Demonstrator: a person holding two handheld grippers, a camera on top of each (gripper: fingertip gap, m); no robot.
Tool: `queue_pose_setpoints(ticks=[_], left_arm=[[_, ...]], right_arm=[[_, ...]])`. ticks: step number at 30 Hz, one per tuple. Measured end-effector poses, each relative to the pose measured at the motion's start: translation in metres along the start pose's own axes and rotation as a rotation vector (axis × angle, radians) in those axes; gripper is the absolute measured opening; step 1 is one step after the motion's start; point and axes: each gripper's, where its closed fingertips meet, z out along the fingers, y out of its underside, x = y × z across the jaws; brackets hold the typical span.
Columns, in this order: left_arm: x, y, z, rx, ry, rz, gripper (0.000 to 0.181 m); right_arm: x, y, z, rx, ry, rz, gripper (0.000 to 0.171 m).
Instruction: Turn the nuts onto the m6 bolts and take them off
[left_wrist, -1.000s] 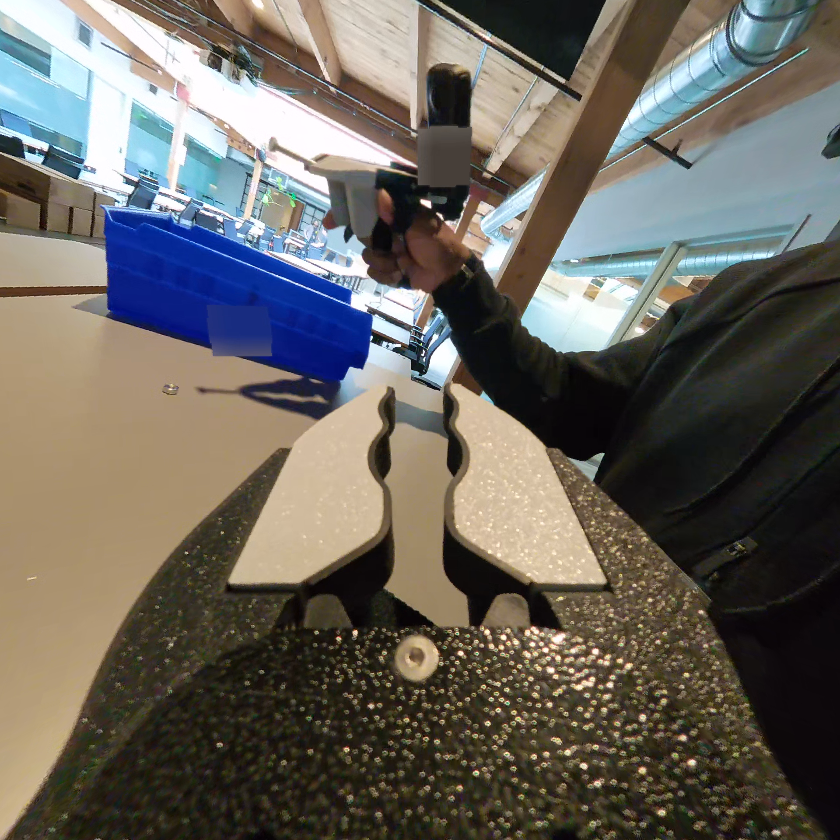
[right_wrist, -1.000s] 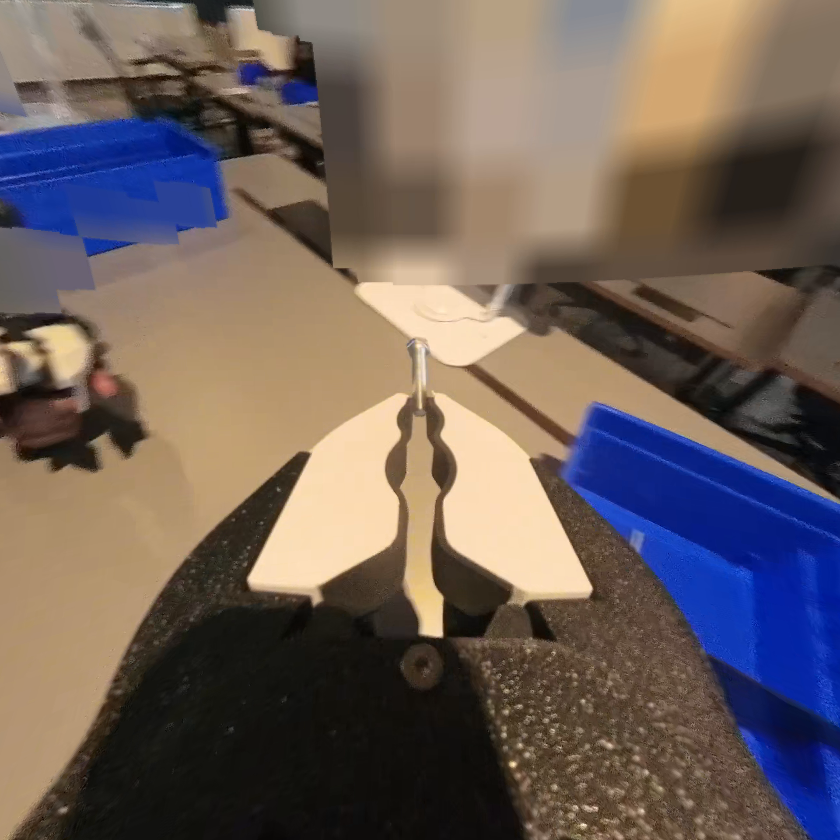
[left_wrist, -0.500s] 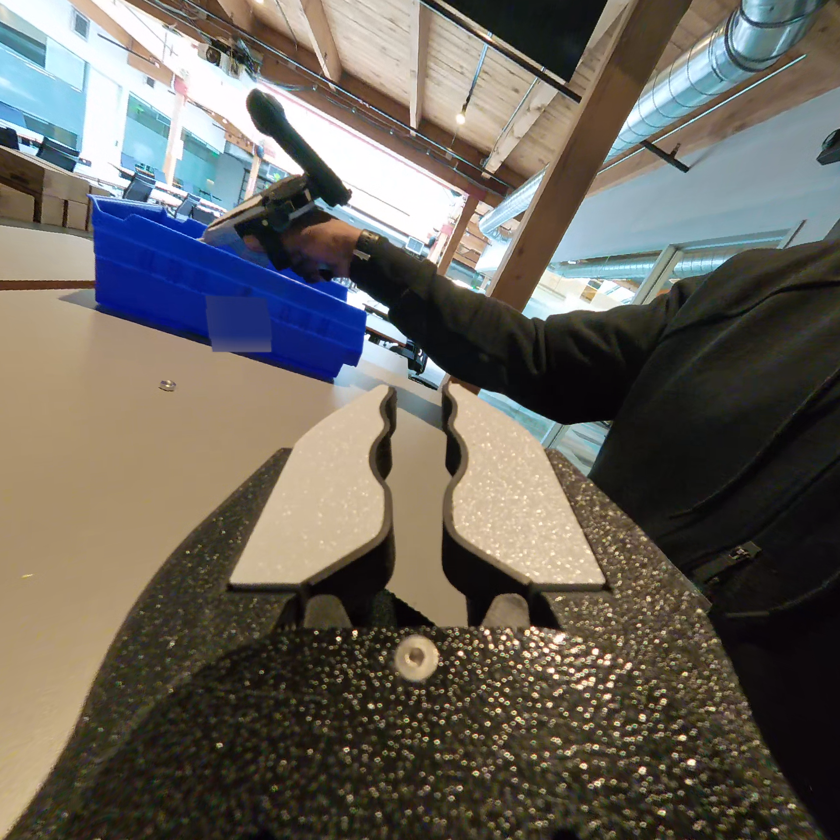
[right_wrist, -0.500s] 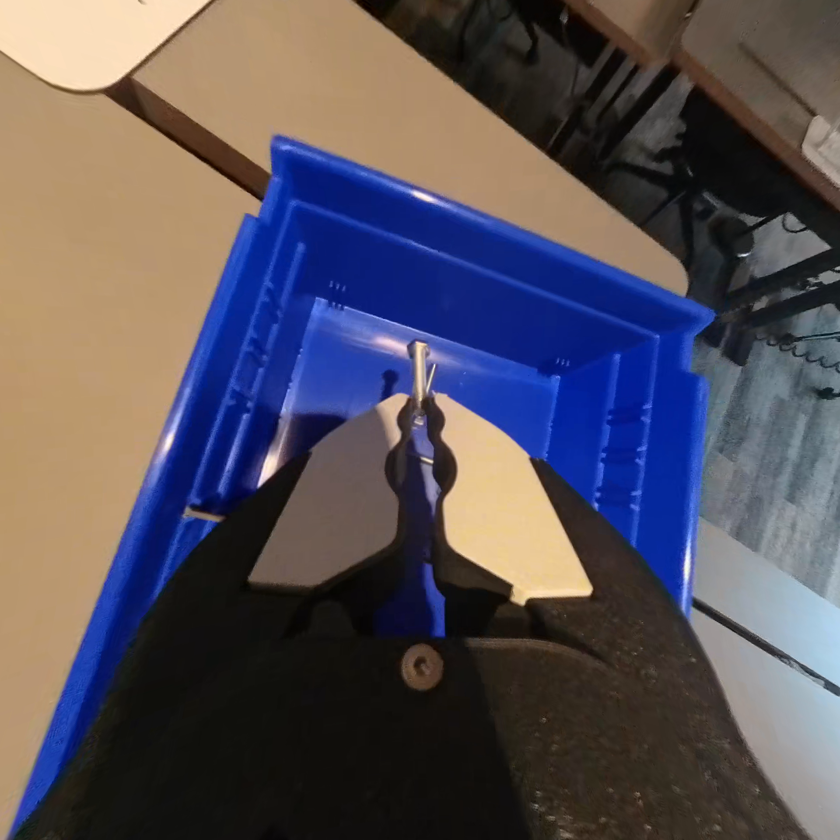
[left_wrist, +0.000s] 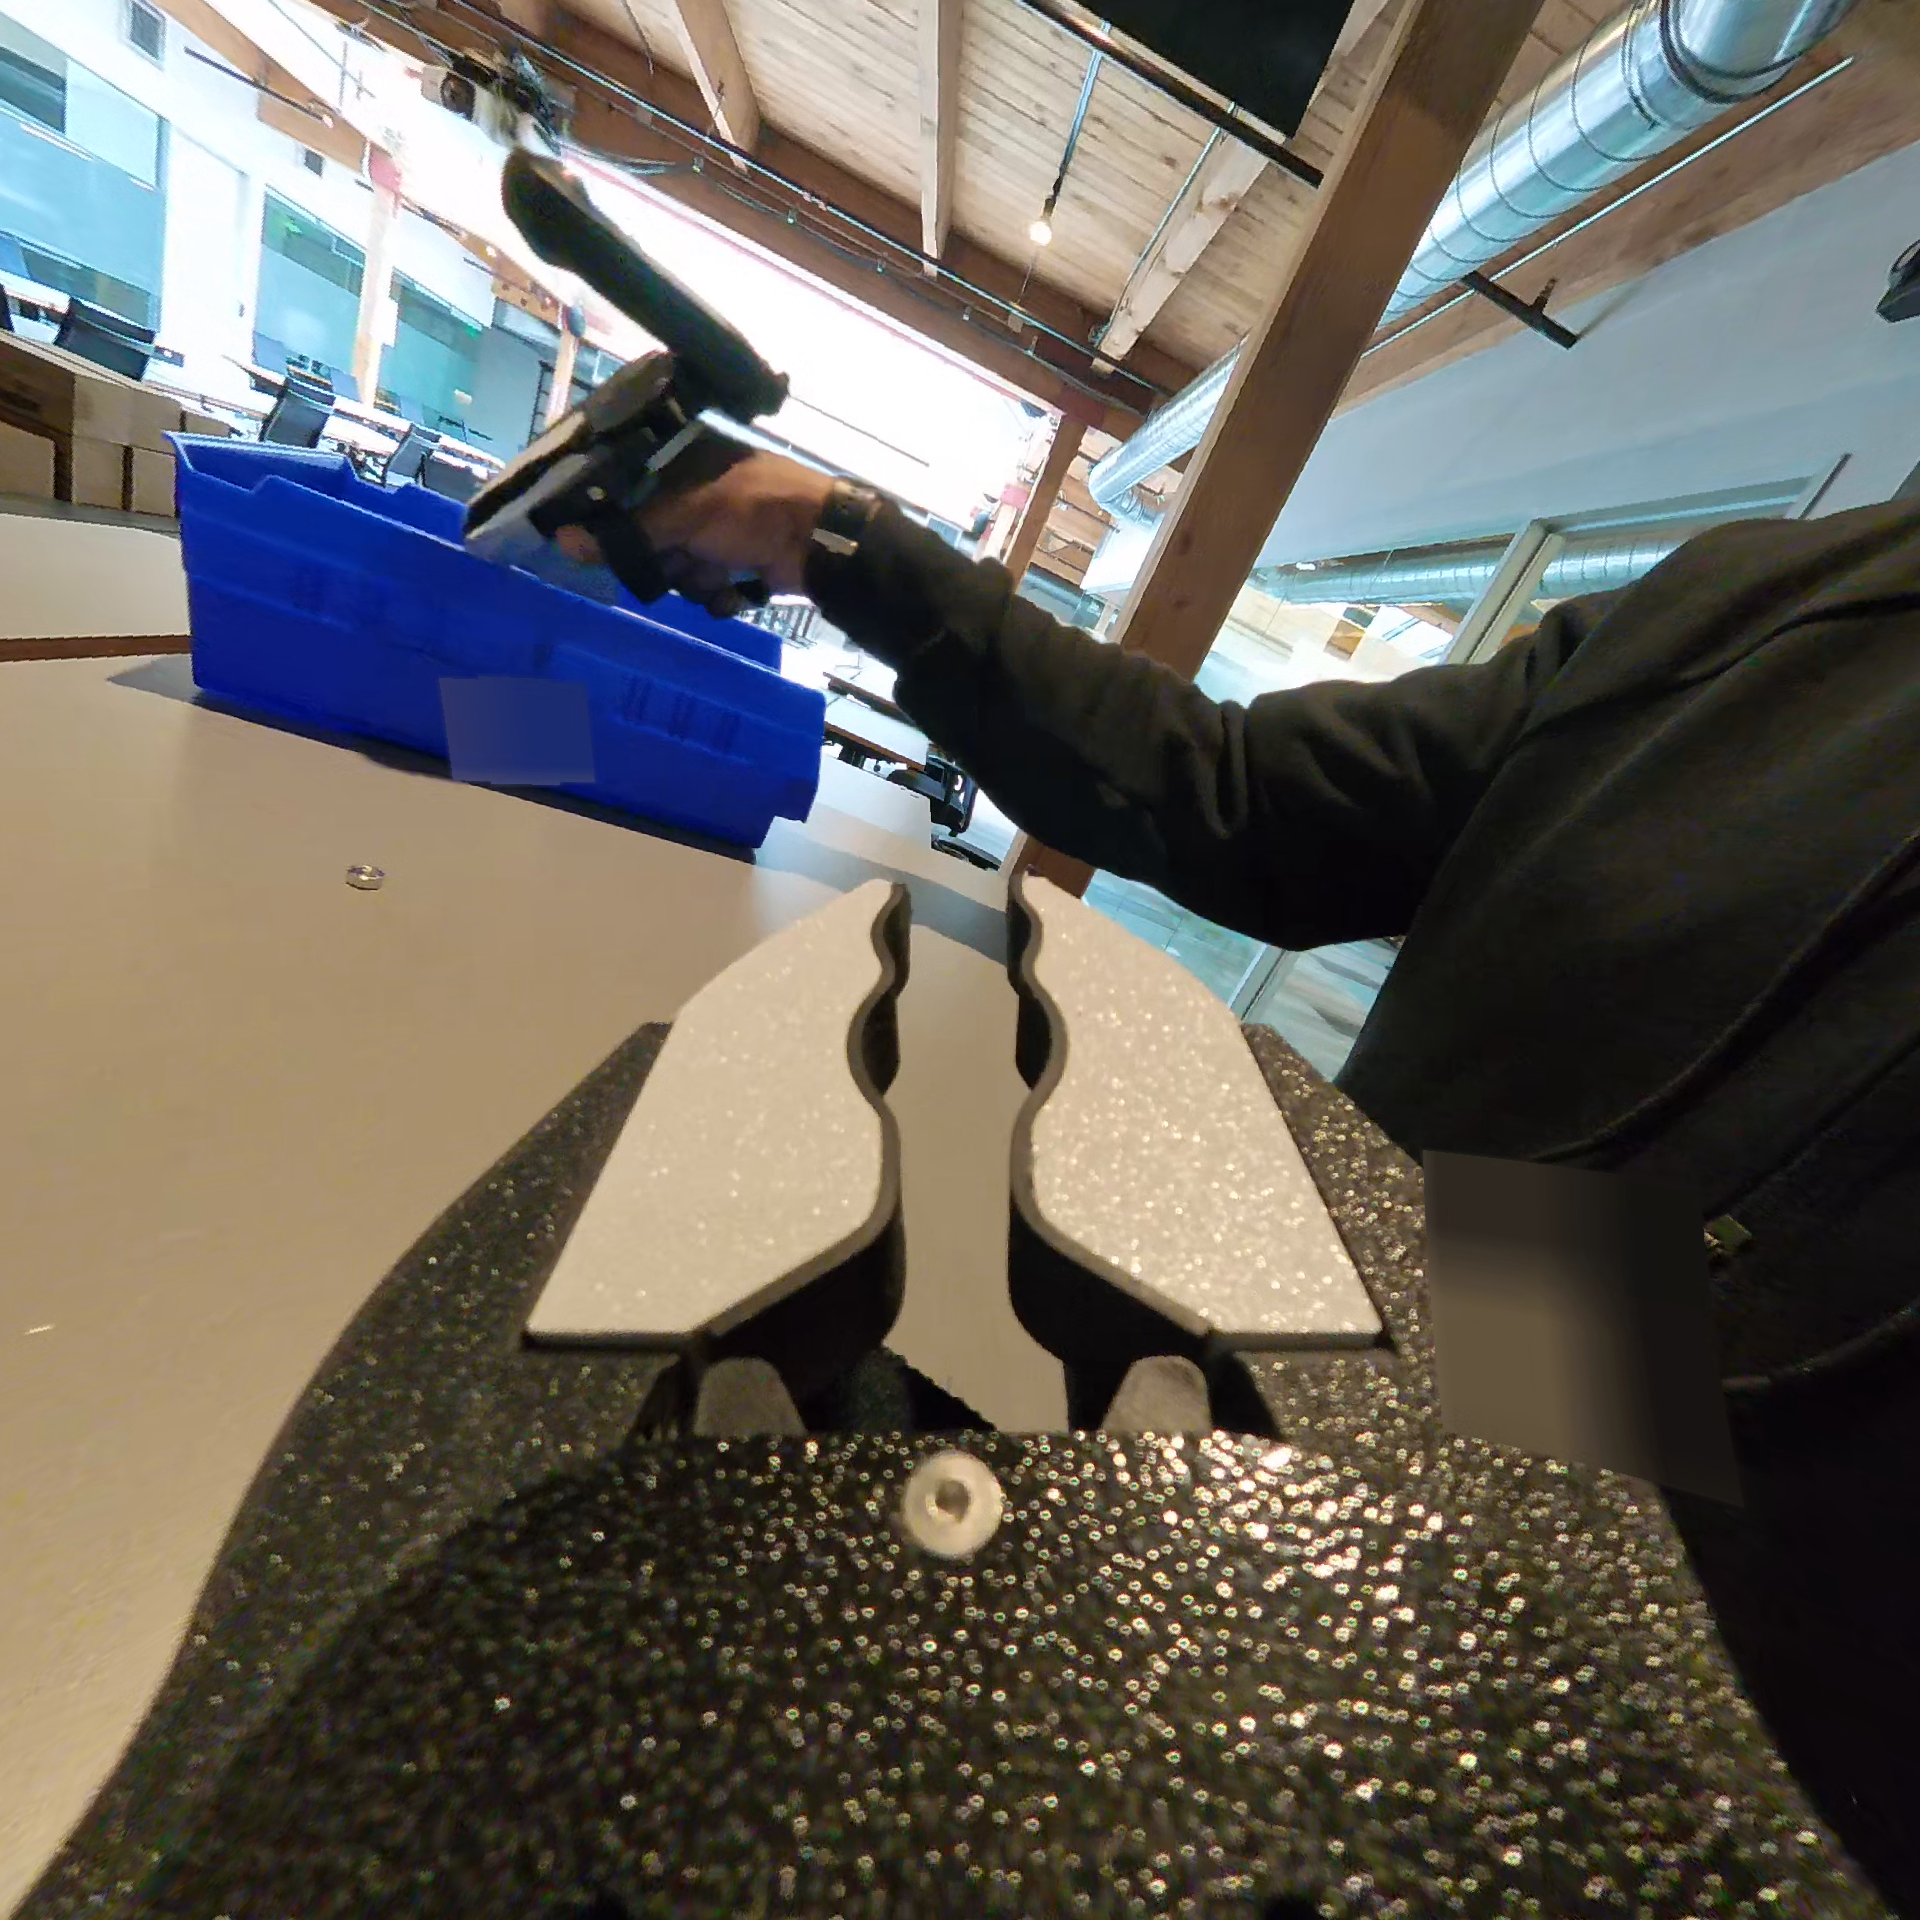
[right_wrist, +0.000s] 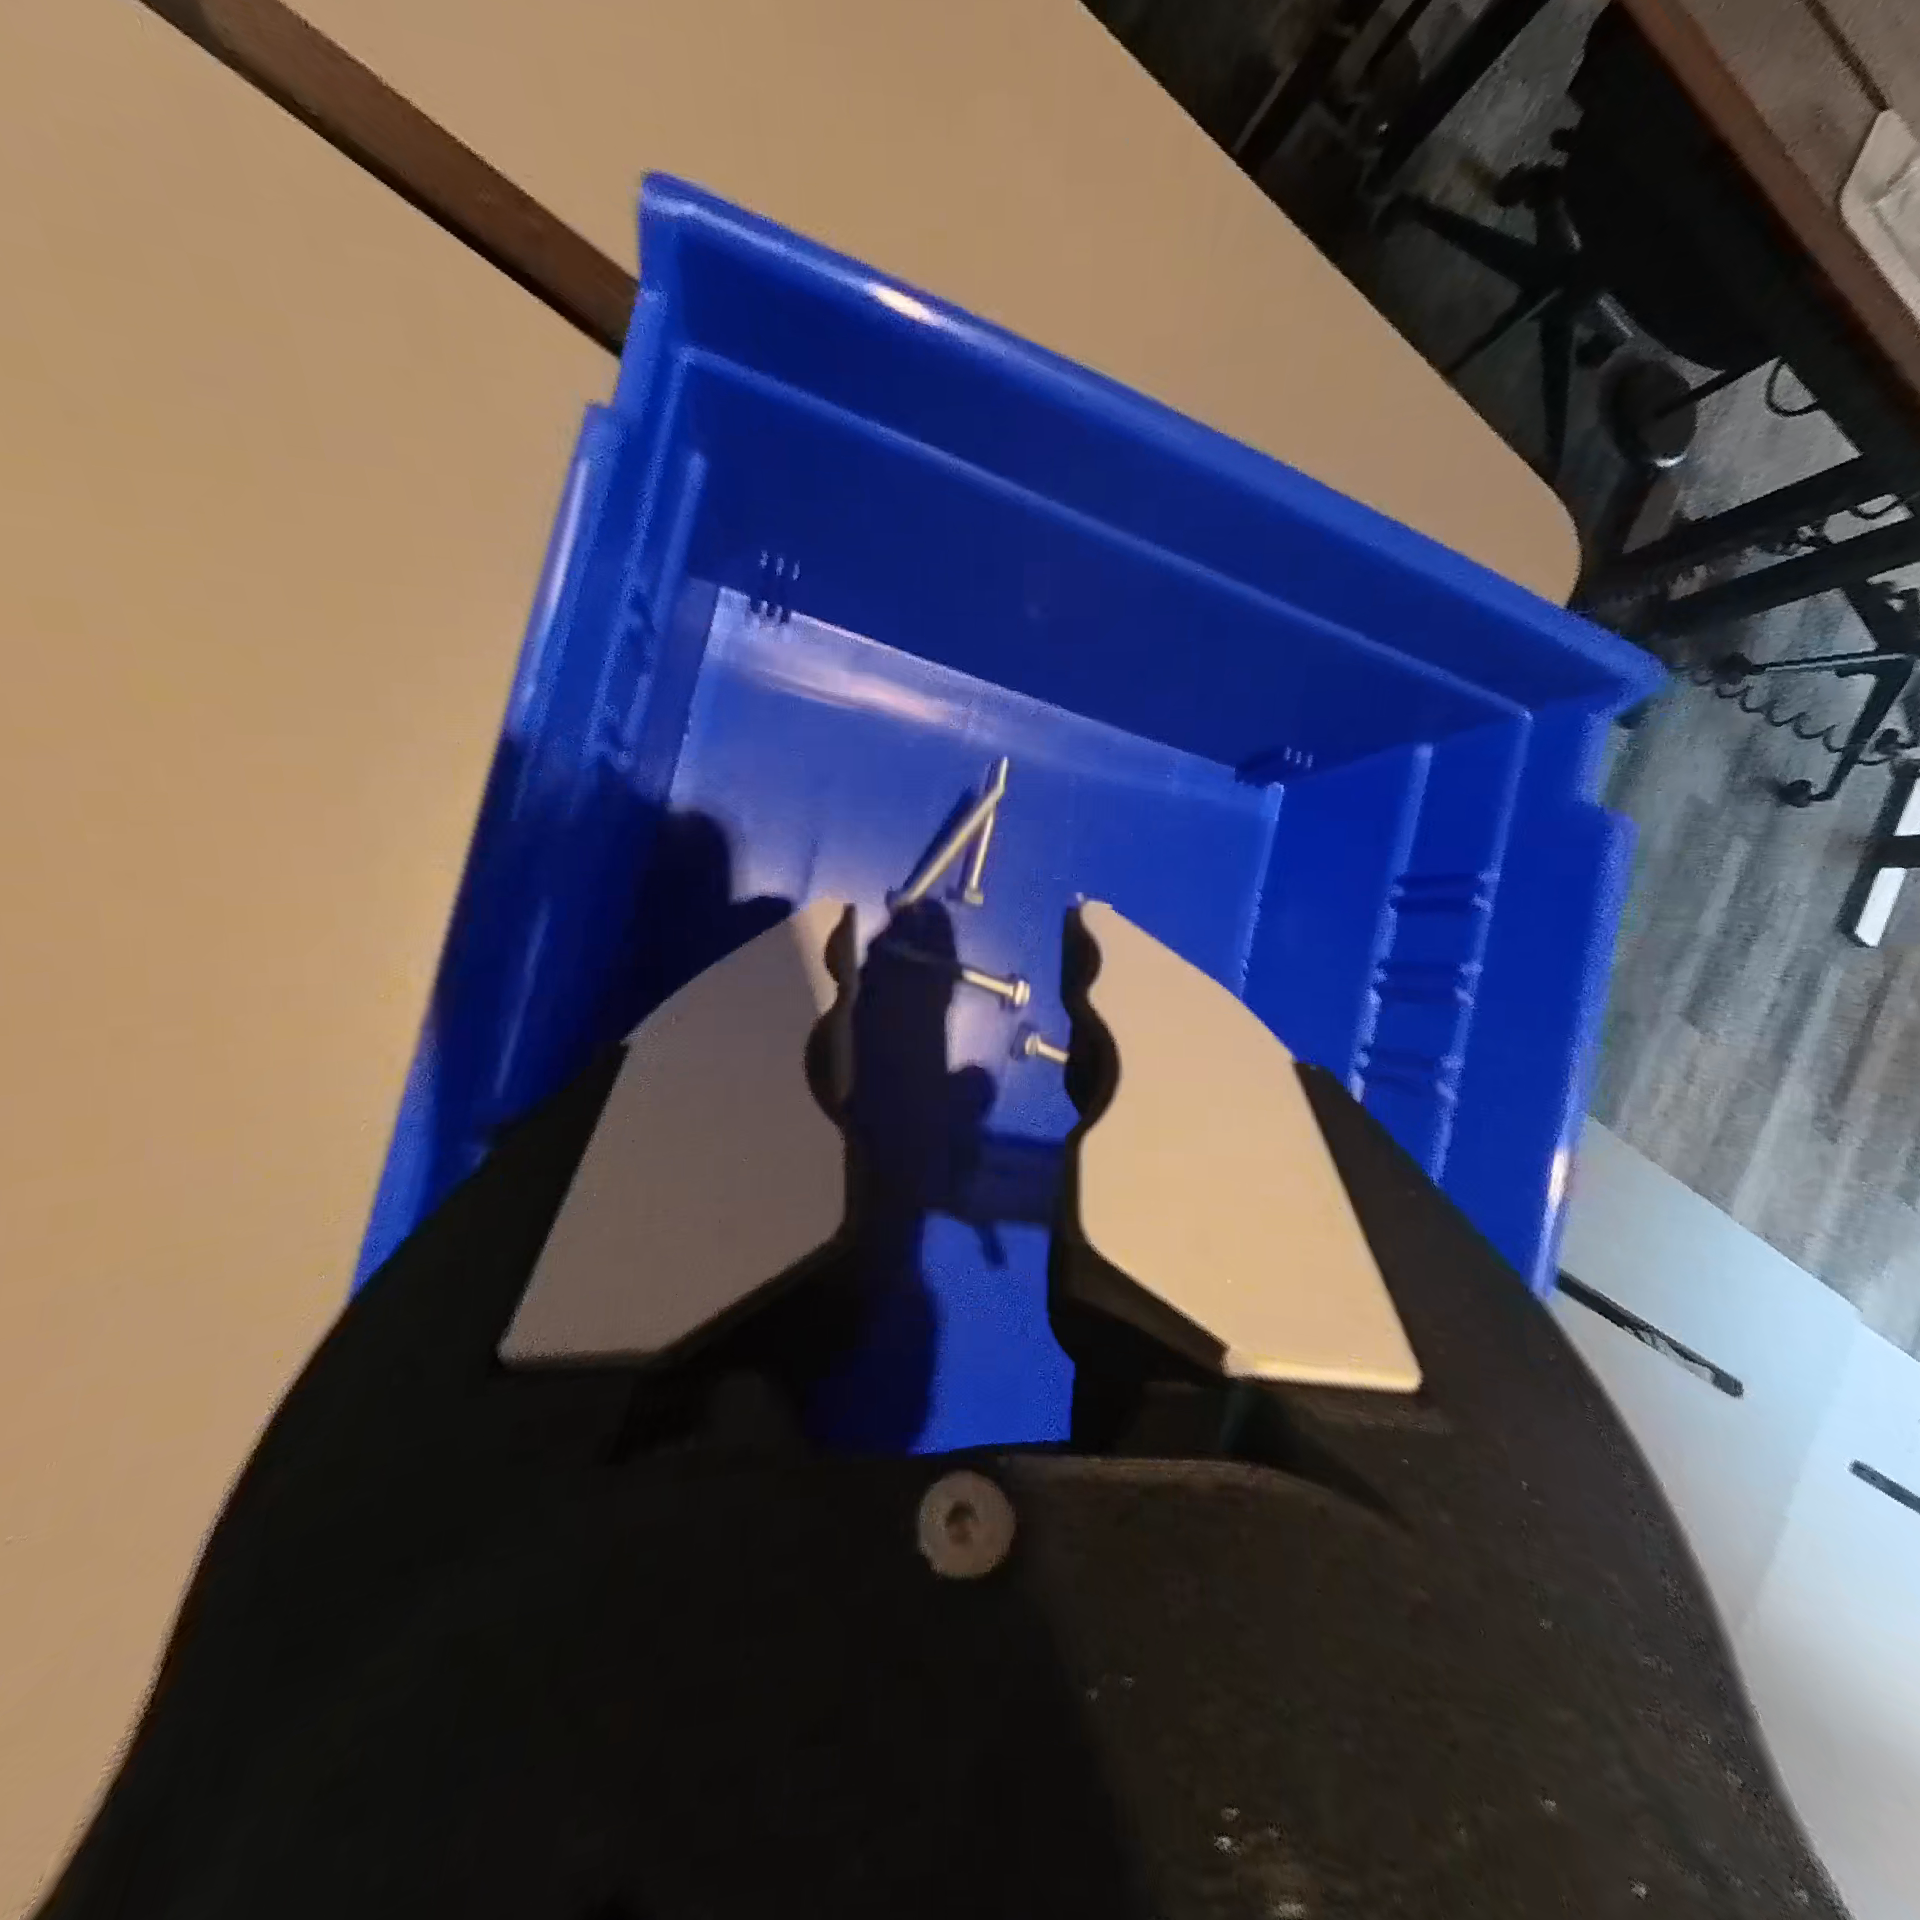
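Note:
My right gripper hangs over the blue bin with its jaws apart and nothing between the pads. Several silver bolts lie on the bin floor just under and beyond the fingertips. In the left wrist view the right gripper tilts down into the same bin. My left gripper sits low over the grey table, its jaws a little apart and empty. A small silver nut lies on the table ahead and to its left, in front of the bin.
A person's dark sleeve reaches across from the right toward the bin. The table's edge and a dark seam run behind the bin. Chairs and cables stand on the floor beyond the table's right edge. Some 45 cm of space lies between my two pairs of fingers. From my right tips it is roughly 20 cm to the dark seam; from my left, 40 cm.
My right gripper carried a bolt from mid-air to above the blue bin, then opened. The bolt left the grasp and lies in the bin. The left gripper stayed almost still.

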Motion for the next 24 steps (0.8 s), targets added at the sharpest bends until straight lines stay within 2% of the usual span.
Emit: queue_pose_setpoints(ticks=[3,7,9,13,14,19,22,24], left_arm=[[0.001,0.001,0.0,-0.008,-0.002,0.005,0.017],[0.002,0.005,0.003,-0.031,-0.001,0.01,0.017],[0.002,0.006,0.004,-0.04,0.002,0.01,0.017],[0.004,0.005,0.007,-0.025,0.014,-0.003,0.017],[0.004,0.005,0.008,-0.022,0.015,-0.002,0.016],[0.006,0.004,0.008,-0.013,0.018,0.005,0.015],[0.006,0.002,0.006,0.002,0.021,-0.001,0.015],[0.006,0.002,0.005,0.007,0.021,0.0,0.014]], right_arm=[[-0.013,0.013,-0.044,0.083,0.004,0.028,0.045],[-0.067,0.047,-0.112,0.241,-0.177,0.11,0.046],[-0.092,0.069,-0.132,0.275,-0.229,0.138,0.045],[-0.125,0.1,-0.129,0.249,-0.202,0.154,0.032],[-0.128,0.101,-0.126,0.248,-0.181,0.166,0.02],[-0.162,0.09,-0.11,0.224,-0.172,0.143,0.007],[-0.158,0.078,-0.116,0.267,-0.06,0.127,0.011],[-0.134,0.077,-0.129,0.302,0.069,0.159,0.023]])
